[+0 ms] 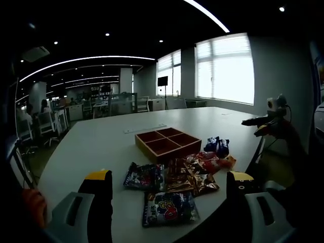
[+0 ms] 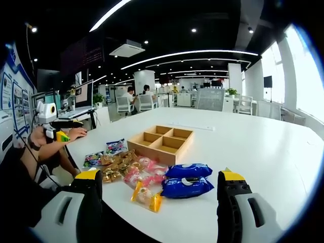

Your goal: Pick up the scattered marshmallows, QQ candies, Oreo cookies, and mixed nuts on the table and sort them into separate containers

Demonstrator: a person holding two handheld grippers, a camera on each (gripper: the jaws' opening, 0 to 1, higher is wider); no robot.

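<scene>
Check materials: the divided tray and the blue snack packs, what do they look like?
Divided tray: looks like unpainted wood, matte tan-brown, thick walls, four compartments. Blue snack packs: likely glossy plastic film, judging by highlights and puffed, crinkled shape. Both sit on a smooth white table.

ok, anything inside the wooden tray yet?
No. The wooden tray has four compartments, all showing bare wood. Its near wall hides part of the front compartments' floors. The snack packets lie on the table beside it.

Snack packets (image 2: 152, 177) crowding wooden tray (image 2: 162, 143) — table (image 2: 263, 152) beyond open
</scene>
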